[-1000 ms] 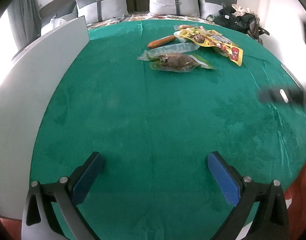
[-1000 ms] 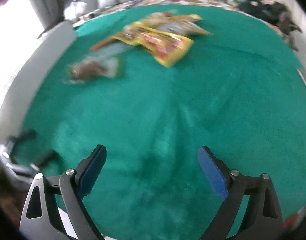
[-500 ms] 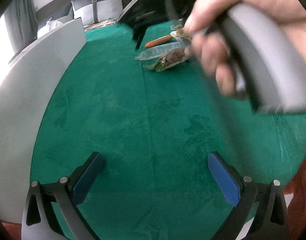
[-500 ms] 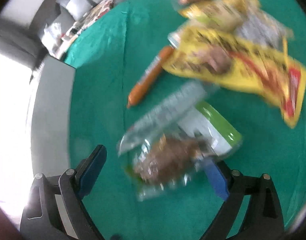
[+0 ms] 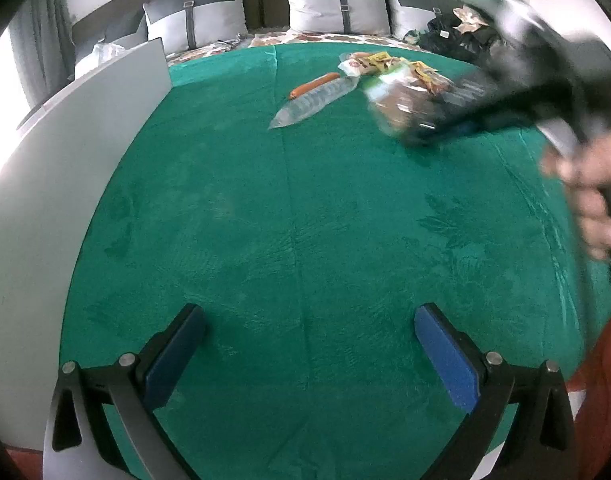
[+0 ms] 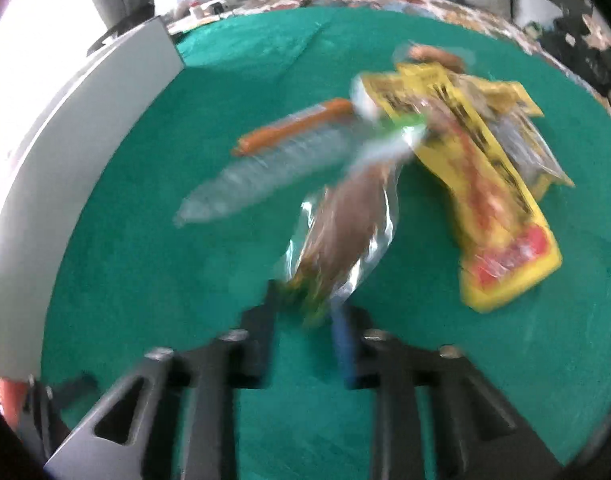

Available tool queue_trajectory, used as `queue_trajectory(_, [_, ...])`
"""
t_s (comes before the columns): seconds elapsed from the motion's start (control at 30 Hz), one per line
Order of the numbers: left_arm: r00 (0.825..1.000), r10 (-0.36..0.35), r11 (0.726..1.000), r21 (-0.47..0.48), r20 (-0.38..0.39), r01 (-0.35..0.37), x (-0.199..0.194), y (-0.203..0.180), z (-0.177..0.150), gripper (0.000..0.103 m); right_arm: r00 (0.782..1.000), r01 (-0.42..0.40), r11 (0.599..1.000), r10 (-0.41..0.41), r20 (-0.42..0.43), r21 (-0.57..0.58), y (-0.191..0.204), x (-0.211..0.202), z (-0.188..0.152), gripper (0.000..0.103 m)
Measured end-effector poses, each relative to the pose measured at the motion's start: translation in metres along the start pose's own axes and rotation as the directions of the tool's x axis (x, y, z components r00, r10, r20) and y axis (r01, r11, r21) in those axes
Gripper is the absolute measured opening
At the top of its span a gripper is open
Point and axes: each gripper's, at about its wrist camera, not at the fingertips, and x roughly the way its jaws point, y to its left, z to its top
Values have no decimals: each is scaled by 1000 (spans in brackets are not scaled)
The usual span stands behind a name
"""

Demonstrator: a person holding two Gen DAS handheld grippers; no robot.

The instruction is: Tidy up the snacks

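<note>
Right gripper [image 6: 309, 320] has just closed, clamped on the brown-filled clear pouch [image 6: 345, 224]; yellow packets [image 6: 497, 200] right, orange sausage [image 6: 289, 128] far-left on green cloth [image 6: 145, 240]; left gripper [image 5: 309, 344] jaws apart, empty.

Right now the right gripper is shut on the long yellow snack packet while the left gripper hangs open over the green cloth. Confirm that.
Not quite. In the right wrist view the right gripper is shut on the clear packet of brown snack; the yellow packet lies beside it. The left gripper does hang open over the green cloth.
</note>
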Motion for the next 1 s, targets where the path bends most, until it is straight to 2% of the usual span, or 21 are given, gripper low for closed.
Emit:
queue_trajectory(0.2, [1000,10,1000,-12,17,-10,0,-2,-1,103,999,19,999,-17,47,-38,-43,-36,-51,21])
queue_trajectory(0.37, [1000,14,1000,-19,21,-14,-1,-3,-2,103,990,87,995,-80,119,-53,-77,-63,-91,24])
queue_trajectory(0.47, [1000,12,1000,-19,14,-12,1,-1,0,103,981,106,991,-90,171,-84,-86,-71,-106,40])
queue_trajectory(0.5, [1000,12,1000,-20,10,-12,1,-1,1,103,978,136,987,-120,172,-86,-86,-69,-110,67])
queue_trajectory(0.53, [1000,12,1000,-20,6,-12,1,-1,1,103,976,148,985,-132,176,-84,-93,-73,-116,77])
queue_trajectory(0.63, [1000,12,1000,-22,-21,-12,1,-1,3,103,962,160,986,-144,234,-50,-100,-77,-127,82])
queue_trajectory(0.7, [998,7,1000,-19,-56,-8,2,-2,8,103,959,160,986,-147,241,-38,-103,-79,-127,84])
queue_trajectory(0.77, [995,-28,1000,-4,-92,28,7,-4,22,103,959,163,986,-149,242,-39,-104,-78,-126,86])
queue_trajectory(0.83, [995,-43,999,21,-89,45,10,-7,45,103,956,163,986,-150,252,-31,-107,-79,-128,88])
queue_trajectory(0.93, [998,-29,997,72,-61,33,18,-11,93,103,954,166,986,-153,257,-30,-107,-79,-132,89])
queue_trajectory(1.0, [997,-42,996,75,-70,47,35,-11,129,103,954,166,986,-153,259,-30,-107,-80,-133,89])
